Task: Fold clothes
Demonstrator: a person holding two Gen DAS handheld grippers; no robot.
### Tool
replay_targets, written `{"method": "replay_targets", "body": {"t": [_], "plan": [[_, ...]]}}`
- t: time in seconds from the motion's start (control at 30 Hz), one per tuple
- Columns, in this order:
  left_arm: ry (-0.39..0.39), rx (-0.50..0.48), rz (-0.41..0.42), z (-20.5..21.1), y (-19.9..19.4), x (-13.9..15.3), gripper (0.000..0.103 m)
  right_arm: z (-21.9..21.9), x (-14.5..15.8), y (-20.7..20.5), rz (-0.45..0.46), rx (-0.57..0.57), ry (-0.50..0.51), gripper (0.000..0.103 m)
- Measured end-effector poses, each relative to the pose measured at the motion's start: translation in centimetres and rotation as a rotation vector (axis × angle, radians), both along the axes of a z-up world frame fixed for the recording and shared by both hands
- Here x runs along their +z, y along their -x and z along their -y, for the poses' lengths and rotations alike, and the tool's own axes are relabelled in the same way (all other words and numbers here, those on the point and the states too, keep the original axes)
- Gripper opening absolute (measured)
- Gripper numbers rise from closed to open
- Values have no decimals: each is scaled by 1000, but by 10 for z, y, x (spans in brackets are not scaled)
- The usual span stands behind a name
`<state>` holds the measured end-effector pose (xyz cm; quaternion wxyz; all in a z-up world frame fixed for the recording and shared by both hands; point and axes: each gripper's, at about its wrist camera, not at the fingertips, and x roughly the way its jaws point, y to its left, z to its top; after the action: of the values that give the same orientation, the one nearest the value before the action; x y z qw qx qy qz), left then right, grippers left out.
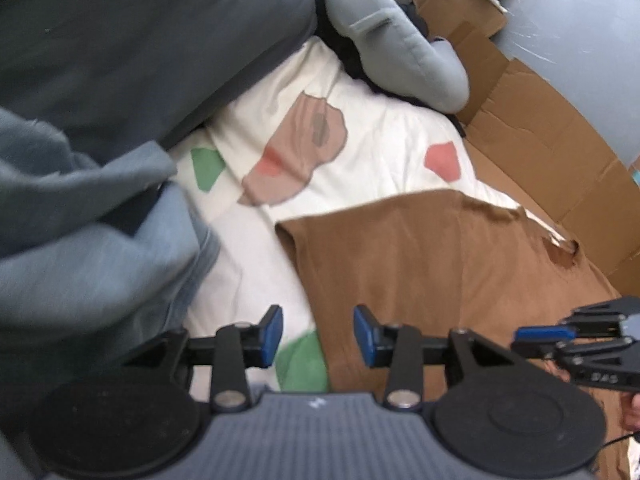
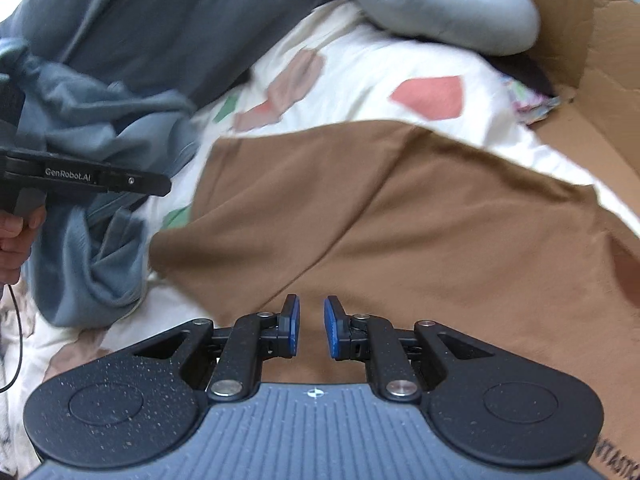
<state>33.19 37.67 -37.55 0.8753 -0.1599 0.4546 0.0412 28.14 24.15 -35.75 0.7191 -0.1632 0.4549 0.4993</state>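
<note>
My left claw (image 1: 318,336) hangs with its blue pads wide apart, nothing between them; below it I see the left edge of the brown shirt (image 1: 432,272) and a green patch of the bedspread (image 1: 248,248). My right claw (image 2: 311,330) has its pads parted by a narrower gap, also holding nothing, and it sits low over the near part of the brown shirt (image 2: 400,232). The shirt lies spread flat on the white bedspread (image 2: 360,80), which is printed with red, green and pinkish-brown shapes; one diagonal crease runs across the cloth, and the shirt's right side reaches toward the right edge of the bed. A crumpled blue-grey garment (image 1: 92,248) is heaped at the left side of the bed, just beside the shirt's left edge; whether the two touch I cannot tell. Behind it, along the far left, lies a dark grey blanket (image 1: 152,40). A grey padded cushion (image 1: 396,40) rests at the far edge of the bedspread. Flattened cardboard (image 1: 540,152) lines the right side of the bed, beside the bedspread. From the right wrist view, my left hand (image 2: 16,240) grips the handle of the left tool at the left border. Both views are somewhat blurred.
</note>
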Motion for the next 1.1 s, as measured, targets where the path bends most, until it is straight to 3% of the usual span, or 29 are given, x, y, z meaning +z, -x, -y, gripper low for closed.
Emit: {"method": "replay_targets", "body": {"t": [0.2,0.53,0.7,0.93,1.1], "plan": [[-16,39,11,-5,-30,-17,42,9,-4,-26,21,-81,4,20],[-39,97,33,-5,-55,-38,40,22,-17,-31,13,-113,34,20],[-75,121,59,-5,-54,-34,11,24,-19,-31,14,-109,36,20],[-196,115,122,5,-51,-14,6,21,-17,-41,31,-130,7,20],[-222,118,121,2,-62,-13,4,9,-17,-59,55,-161,-11,20]]}}
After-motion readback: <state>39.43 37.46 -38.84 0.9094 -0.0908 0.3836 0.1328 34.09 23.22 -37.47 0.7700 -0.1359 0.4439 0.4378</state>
